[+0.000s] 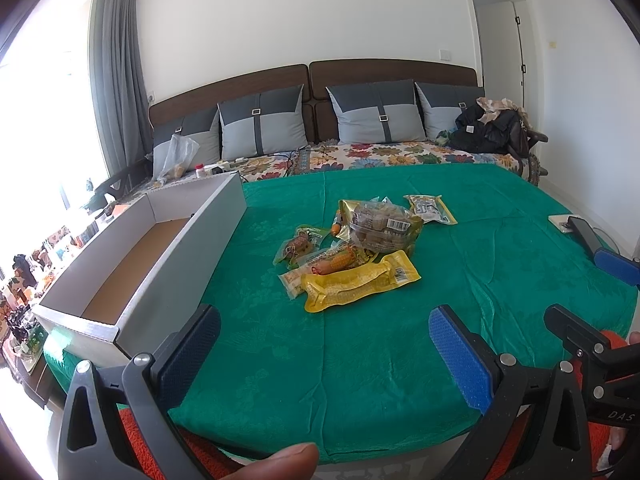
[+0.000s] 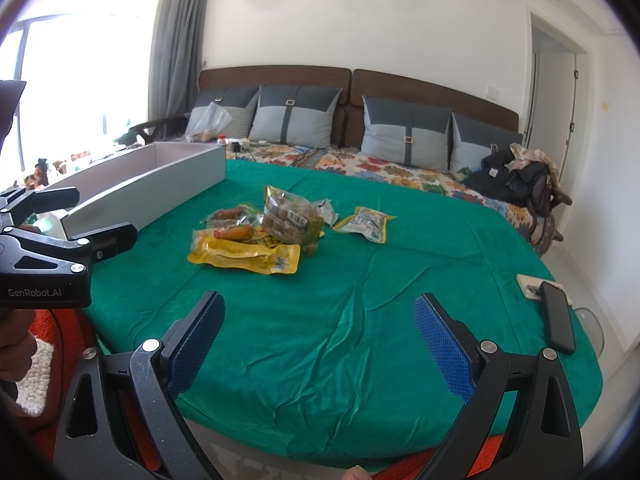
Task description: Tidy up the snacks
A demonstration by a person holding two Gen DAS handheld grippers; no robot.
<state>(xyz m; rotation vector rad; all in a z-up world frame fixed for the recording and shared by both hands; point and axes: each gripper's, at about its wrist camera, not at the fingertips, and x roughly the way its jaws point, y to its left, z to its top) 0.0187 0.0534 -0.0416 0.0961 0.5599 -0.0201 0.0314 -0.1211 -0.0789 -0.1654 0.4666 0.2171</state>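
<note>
A pile of snack packets lies on the green tablecloth (image 1: pixel 360 360): a yellow corn packet (image 1: pixel 356 284) in front, a clear bag of brown snacks (image 1: pixel 380 226) behind it, a green packet (image 1: pixel 298 246) to the left, a separate yellow packet (image 1: pixel 430 208) behind right. The pile also shows in the right wrist view, with the yellow corn packet (image 2: pixel 244 256) and the separate packet (image 2: pixel 366 224). An open grey cardboard box (image 1: pixel 168 260) stands left of the pile, its inside empty. My left gripper (image 1: pixel 324 344) and my right gripper (image 2: pixel 318 340) are open and empty, near the table's front edge.
A black phone (image 2: pixel 558 322) lies on a white pad at the table's right edge. Behind the table is a sofa with grey cushions (image 1: pixel 262 126), a plastic bag (image 1: pixel 178 156) and dark clothes (image 1: pixel 492 128). The left gripper's body (image 2: pixel 44 256) is at the left of the right wrist view.
</note>
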